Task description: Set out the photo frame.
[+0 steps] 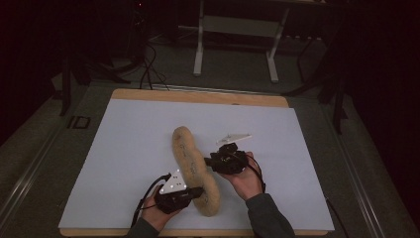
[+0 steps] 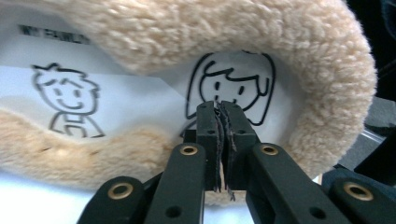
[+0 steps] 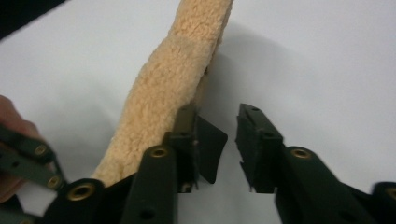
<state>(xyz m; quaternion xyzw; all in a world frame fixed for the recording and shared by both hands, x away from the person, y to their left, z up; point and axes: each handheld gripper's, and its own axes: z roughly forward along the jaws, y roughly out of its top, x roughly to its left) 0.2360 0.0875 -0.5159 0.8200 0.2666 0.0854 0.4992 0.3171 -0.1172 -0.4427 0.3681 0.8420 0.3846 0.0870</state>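
A fleece pouch [image 1: 194,168] lies on the table [image 1: 124,148] between both tongs.

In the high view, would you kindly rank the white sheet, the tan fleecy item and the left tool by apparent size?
1. White rectangular sheet covering the table.
2. Long tan fleecy item.
3. Black left tool, smallest, though it sits nearest the camera.

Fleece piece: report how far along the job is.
Done: the fleece piece lies doubled into a long curved strip on the white sheet. In hand: the left gripper is shut at its near end, against the printed lining; whether it pinches cloth I cannot tell. The right gripper is open beside the strip, holding nothing. Left, probably: further folding or straightening.
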